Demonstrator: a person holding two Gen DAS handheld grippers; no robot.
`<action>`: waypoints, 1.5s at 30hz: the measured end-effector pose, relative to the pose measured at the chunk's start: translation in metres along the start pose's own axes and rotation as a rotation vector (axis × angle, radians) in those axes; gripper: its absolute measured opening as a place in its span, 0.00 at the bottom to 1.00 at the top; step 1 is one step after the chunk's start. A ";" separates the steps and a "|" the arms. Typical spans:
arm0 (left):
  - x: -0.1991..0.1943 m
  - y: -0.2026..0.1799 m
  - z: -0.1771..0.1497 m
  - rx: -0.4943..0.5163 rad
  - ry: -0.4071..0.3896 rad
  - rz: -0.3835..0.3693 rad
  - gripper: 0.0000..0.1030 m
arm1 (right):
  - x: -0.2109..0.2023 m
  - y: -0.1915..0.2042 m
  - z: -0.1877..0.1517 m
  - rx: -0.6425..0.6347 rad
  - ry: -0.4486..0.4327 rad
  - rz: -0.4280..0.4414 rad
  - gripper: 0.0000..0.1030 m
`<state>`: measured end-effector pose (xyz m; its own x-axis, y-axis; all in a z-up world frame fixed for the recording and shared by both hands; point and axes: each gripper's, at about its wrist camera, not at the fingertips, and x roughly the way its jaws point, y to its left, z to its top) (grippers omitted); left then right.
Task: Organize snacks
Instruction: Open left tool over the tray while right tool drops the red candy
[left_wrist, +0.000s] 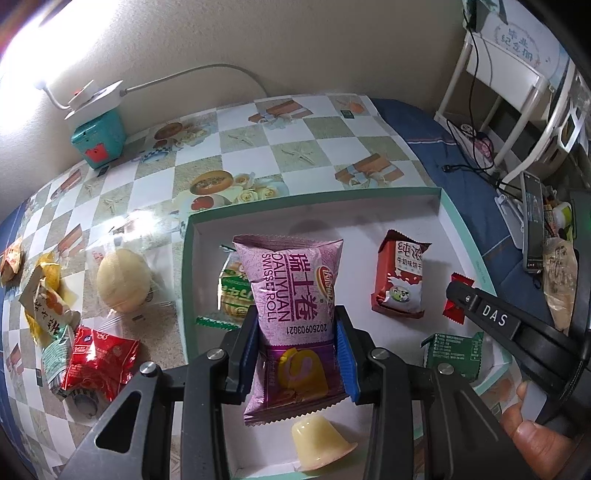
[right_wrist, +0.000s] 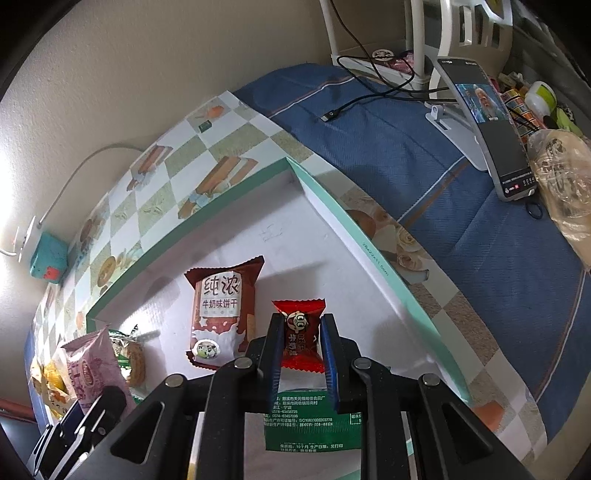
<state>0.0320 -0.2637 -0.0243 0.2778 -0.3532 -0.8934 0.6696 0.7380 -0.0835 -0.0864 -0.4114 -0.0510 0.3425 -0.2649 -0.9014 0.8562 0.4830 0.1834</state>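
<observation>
While your left hand-held gripper (left_wrist: 295, 350) clamps the purple roll pack (left_wrist: 291, 314) and your right (right_wrist: 301, 354) pinches the red candy (right_wrist: 300, 336), dropping either onto the jelly cup (left_wrist: 319, 448) below could crush it.

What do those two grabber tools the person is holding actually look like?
Both are black, angular frames with silver round bolts and triangular cut-outs. Each finger carries a ribbed blue pad. The right gripper shows a white "DAS" label along its side.

Both claws point steeply down, left claw (left_wrist: 297, 350) and right claw (right_wrist: 303, 354) each clamped on something.
</observation>
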 end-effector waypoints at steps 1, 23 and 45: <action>0.001 -0.002 0.000 0.008 0.001 -0.001 0.39 | 0.001 0.000 0.000 0.001 0.001 -0.001 0.21; 0.018 -0.029 -0.004 0.082 0.053 -0.056 0.40 | 0.009 -0.002 -0.001 0.005 0.023 -0.030 0.23; -0.049 0.056 0.024 -0.152 -0.052 -0.039 0.79 | -0.043 0.013 0.014 -0.028 -0.066 -0.032 0.79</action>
<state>0.0727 -0.2185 0.0255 0.2918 -0.4098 -0.8642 0.5701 0.8000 -0.1869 -0.0843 -0.4050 -0.0046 0.3409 -0.3347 -0.8785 0.8564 0.4960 0.1433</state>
